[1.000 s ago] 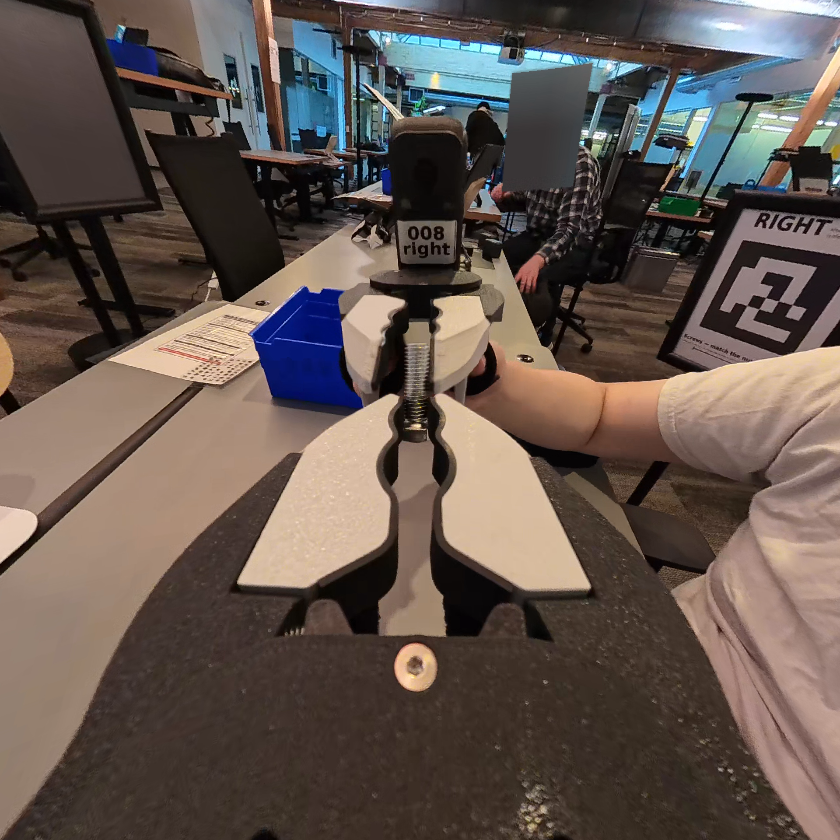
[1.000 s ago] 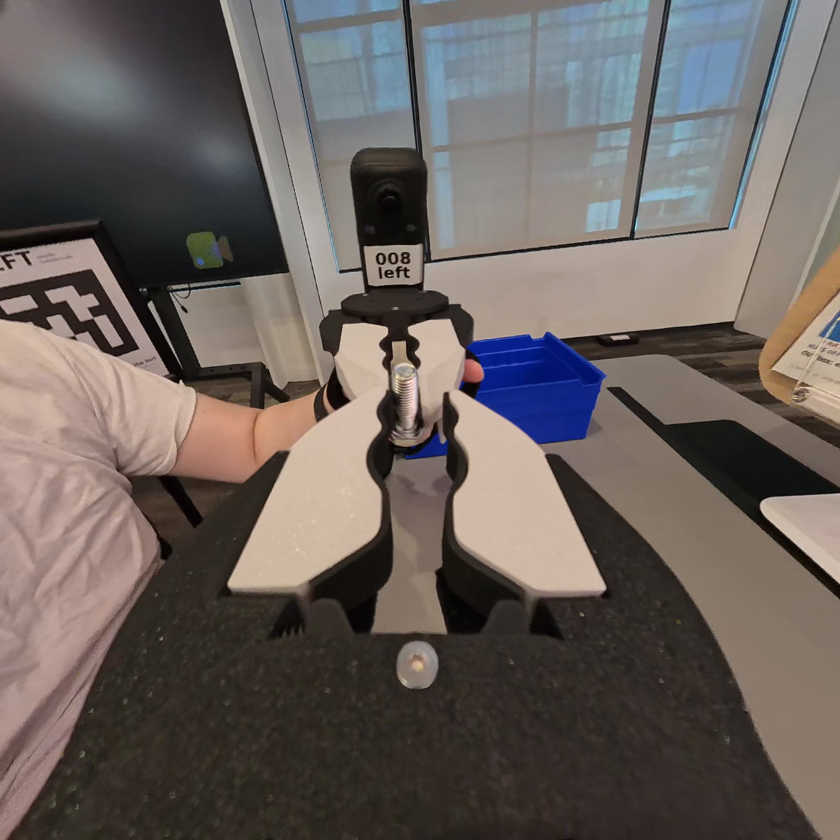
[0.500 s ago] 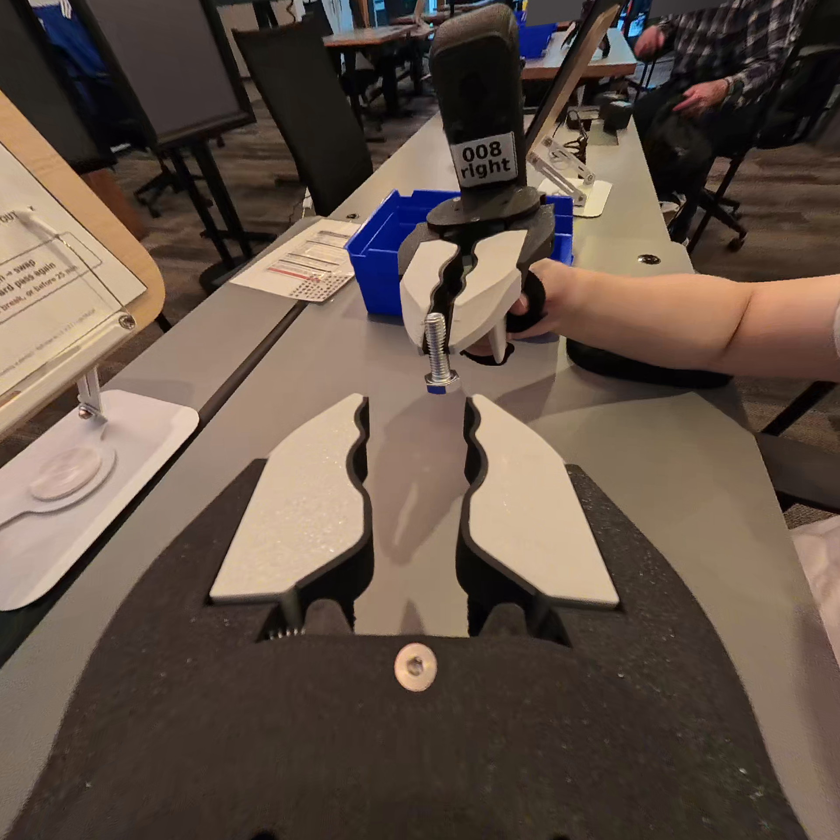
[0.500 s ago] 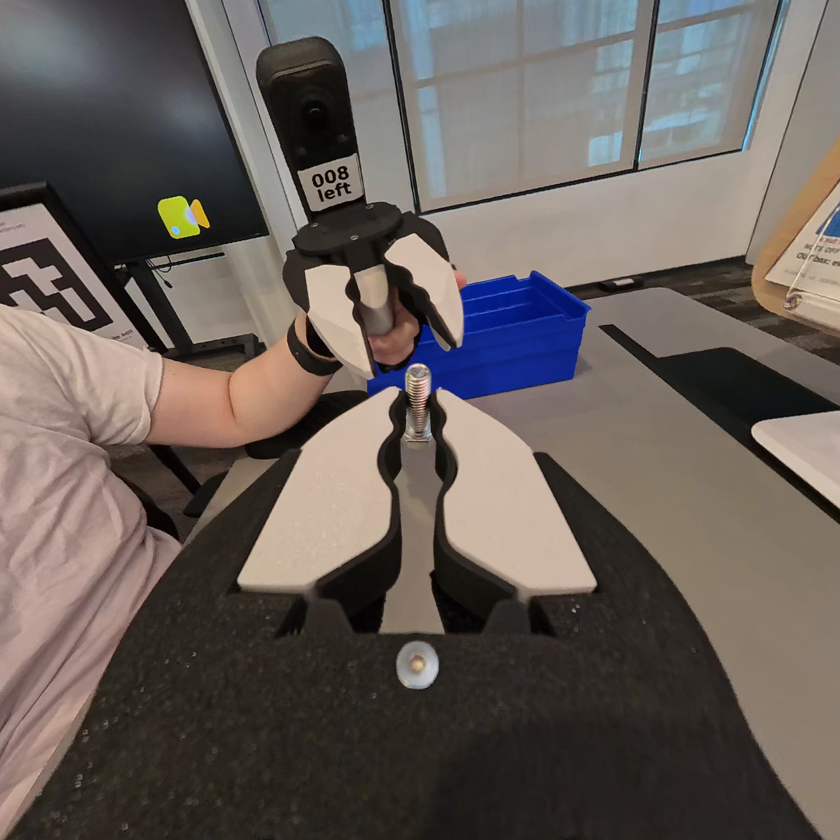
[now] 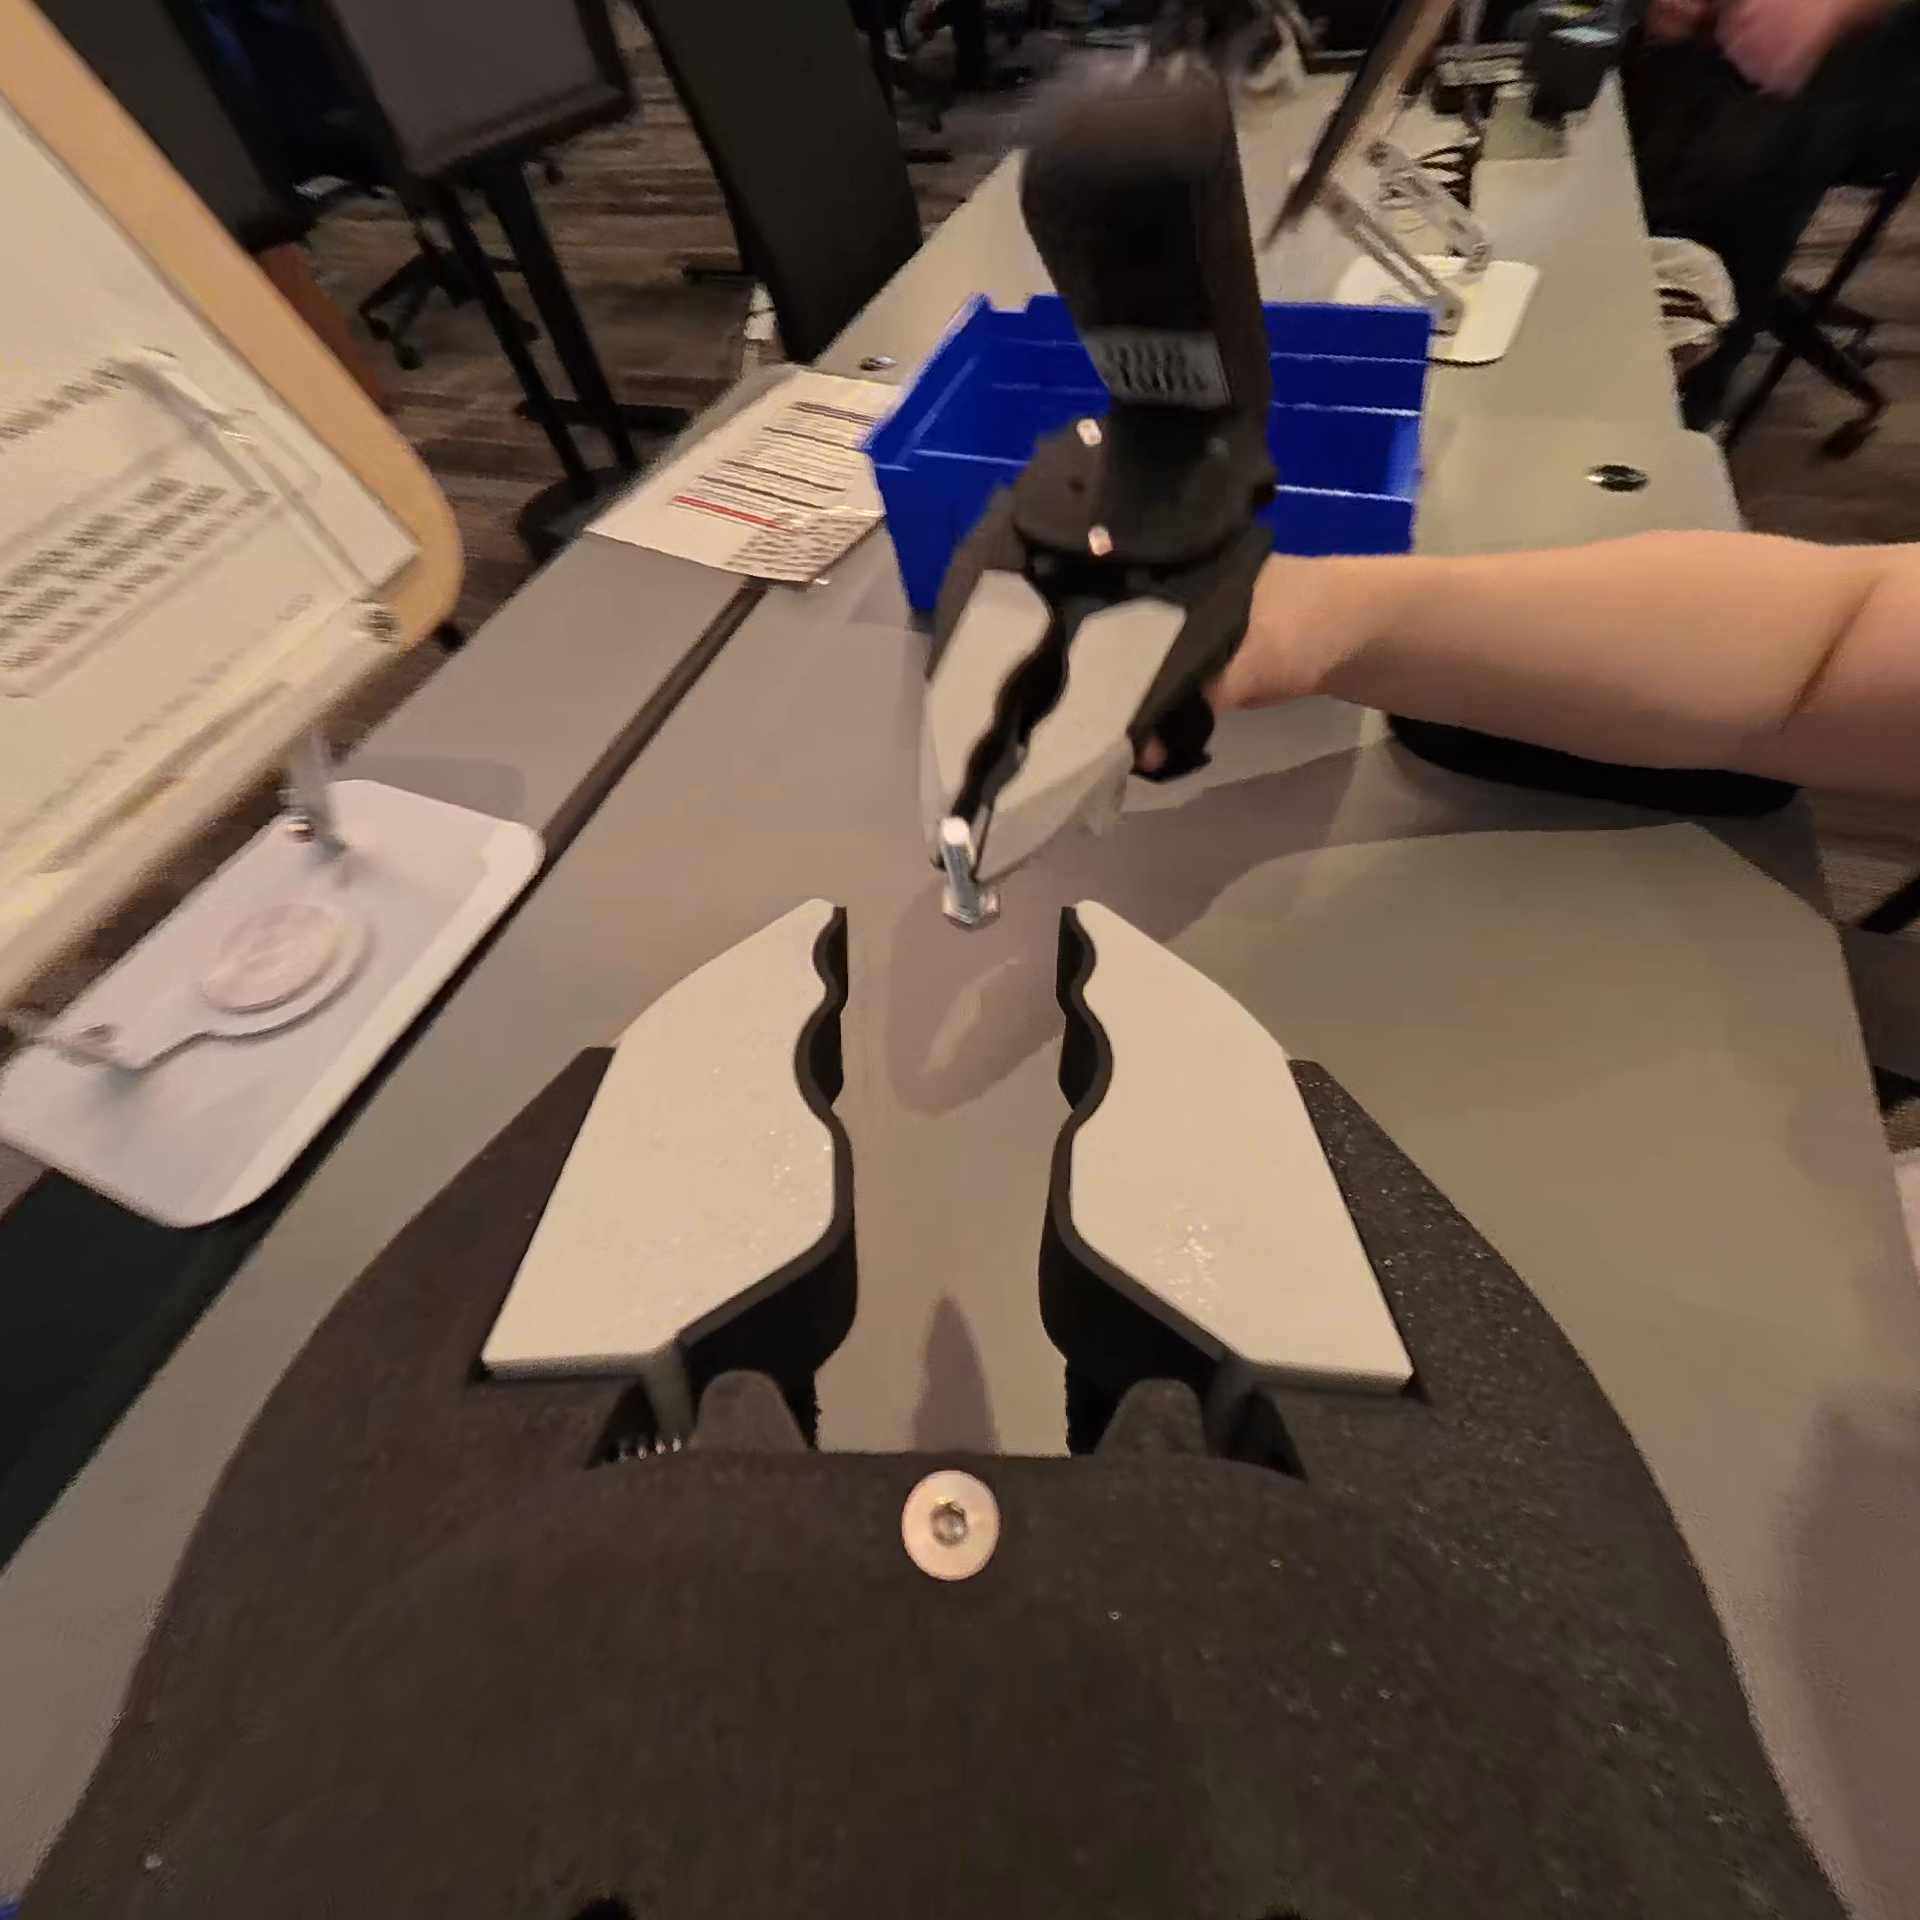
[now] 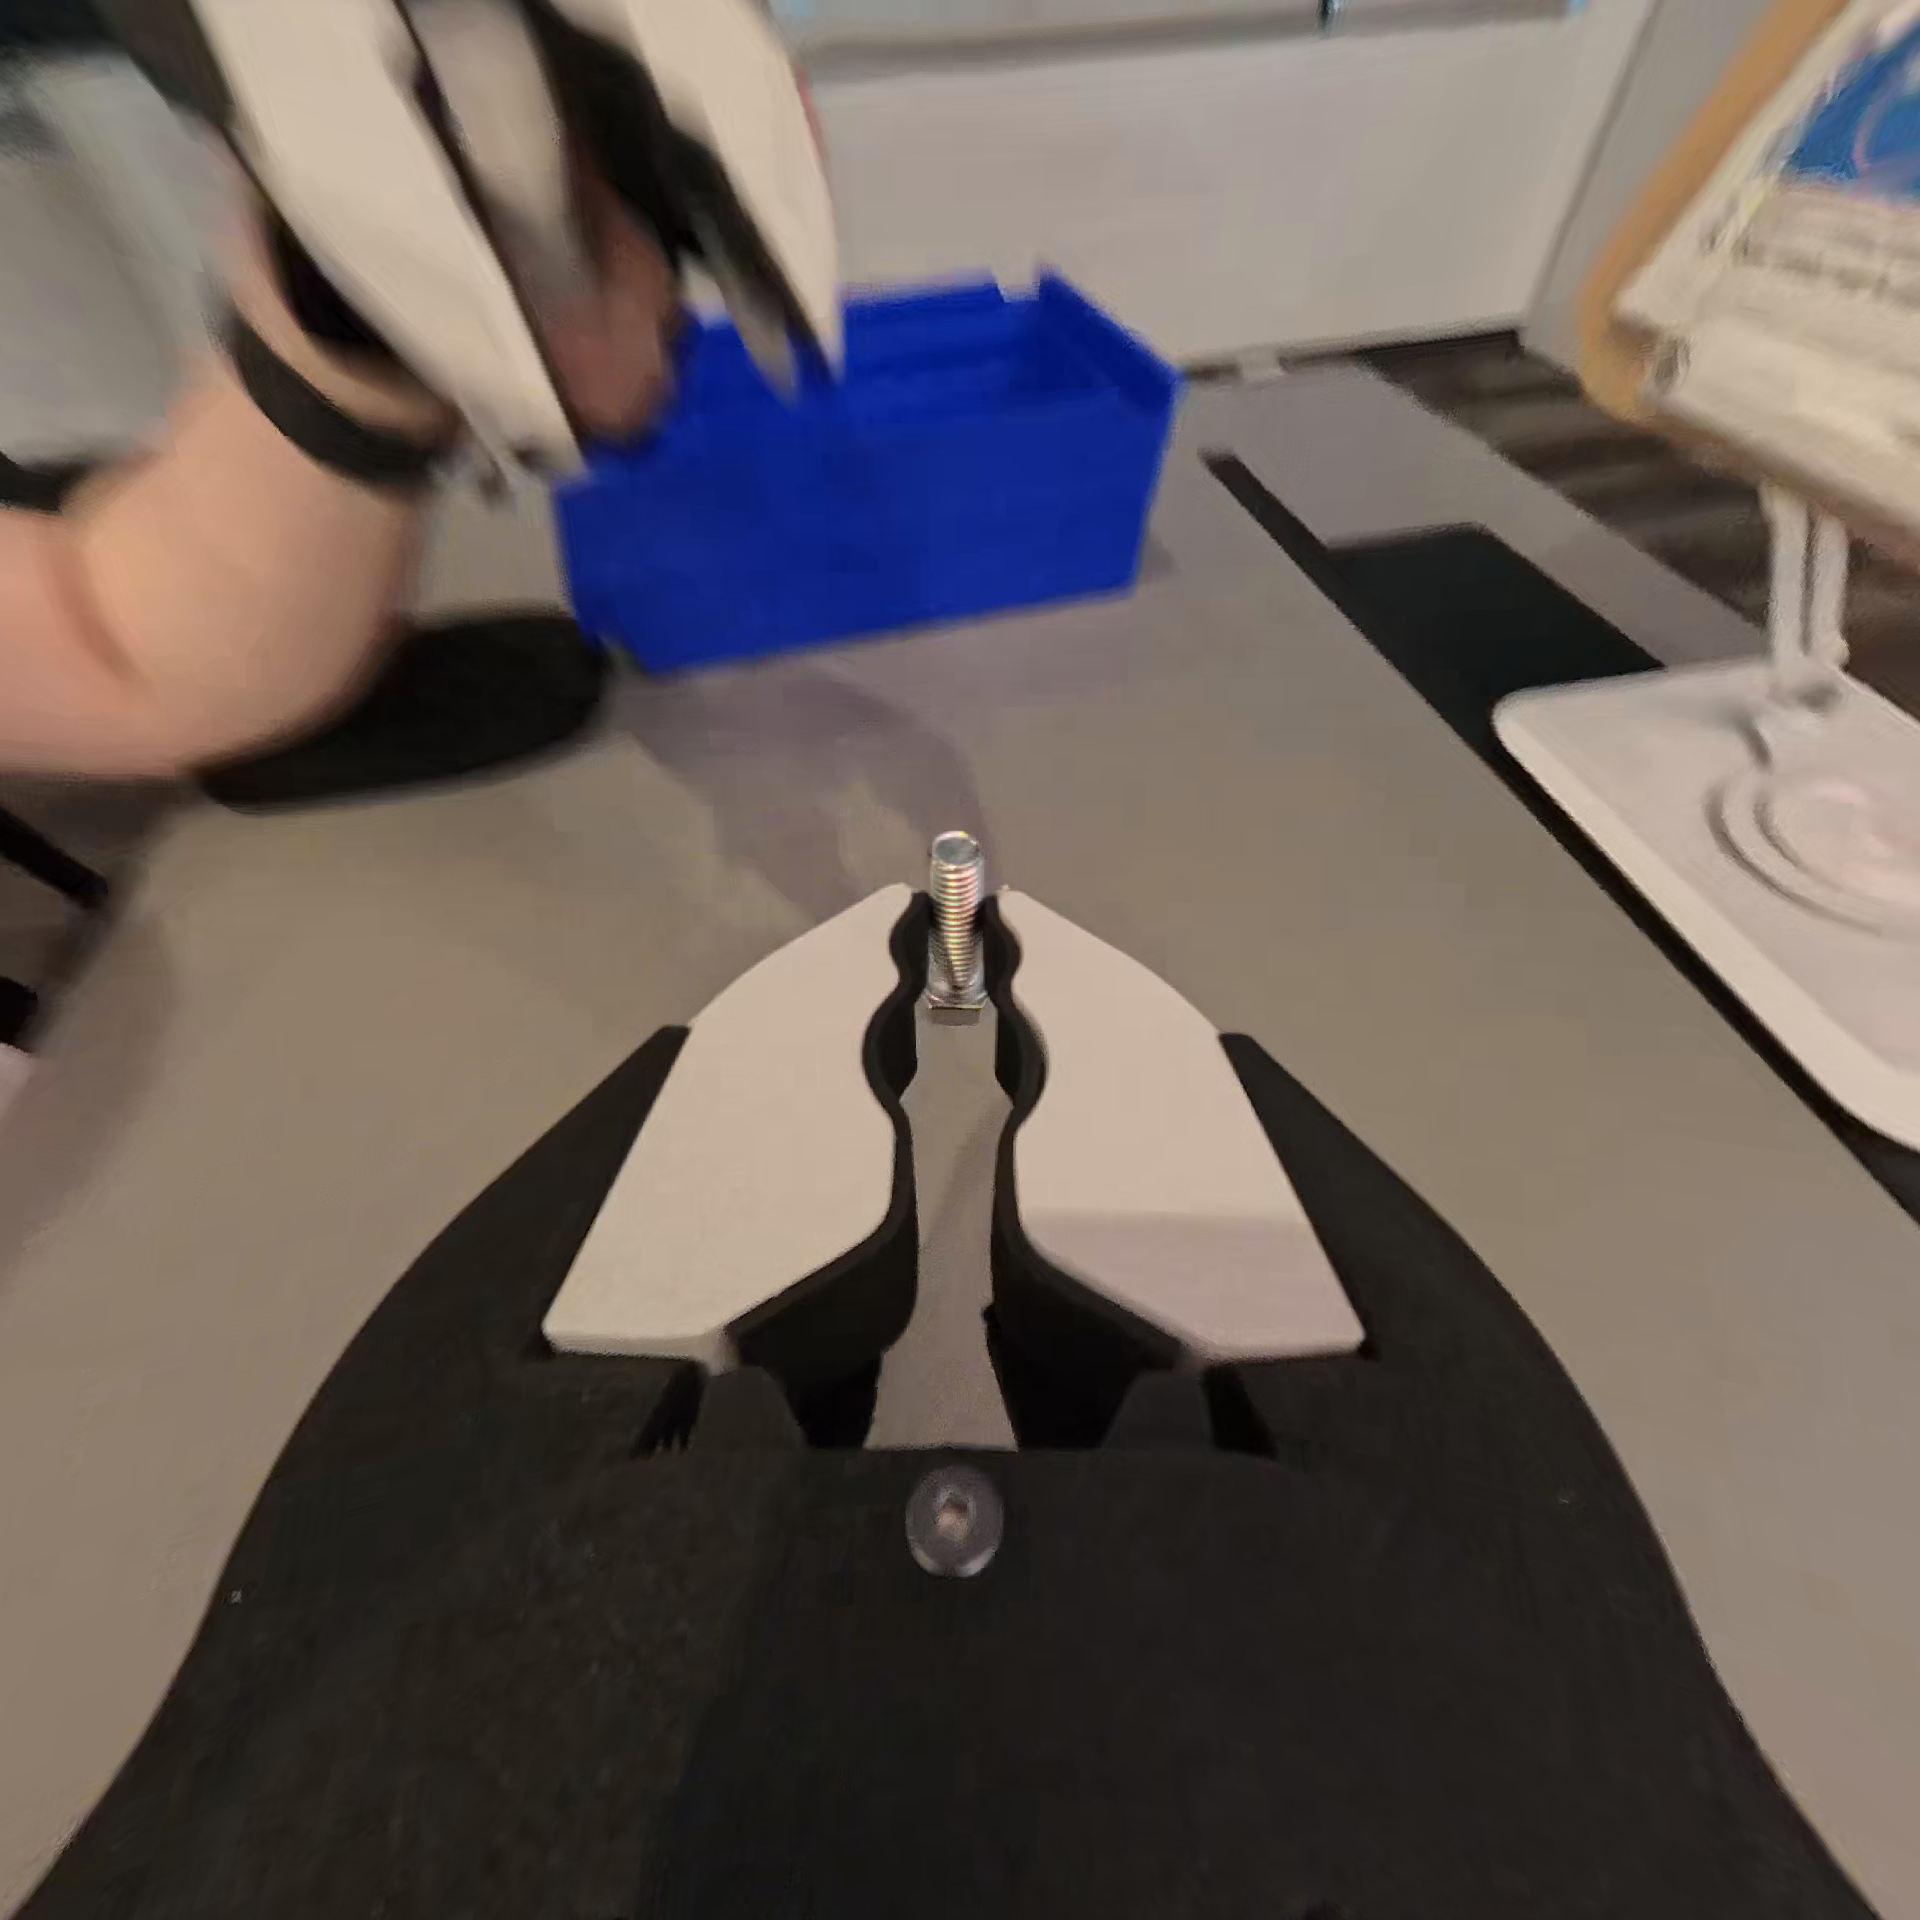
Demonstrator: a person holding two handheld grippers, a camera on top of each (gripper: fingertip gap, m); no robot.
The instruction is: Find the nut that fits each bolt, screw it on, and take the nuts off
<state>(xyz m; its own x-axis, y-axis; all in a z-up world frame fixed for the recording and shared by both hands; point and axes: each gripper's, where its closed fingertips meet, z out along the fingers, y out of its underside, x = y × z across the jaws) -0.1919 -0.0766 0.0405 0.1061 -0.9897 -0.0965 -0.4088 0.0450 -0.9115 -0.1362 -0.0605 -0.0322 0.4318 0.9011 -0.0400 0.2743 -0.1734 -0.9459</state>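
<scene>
Pinching a small silver hex-head bolt (image 6: 957,935) by its threaded shank, the right gripper (image 6: 956,909) sits at the centre of the right wrist view, jaws clenched around the bolt, whose head points back toward the camera and whose thread tip pokes out beyond the fingertips. I judge it is held this way to leave the thread end free for a nut. No nut is visible on it.

In the left wrist view, the left gripper (image 5: 948,920) fills the lower frame with its jaws spread and nothing between them, released. Just beyond its tips, mid-frame, the bolt hangs close over the grey tabletop (image 5: 1455,1039).

Farther back, upper centre, a blue plastic parts bin (image 5: 1340,457) stands on the table, likely the source of nuts; its contents are hidden.
</scene>
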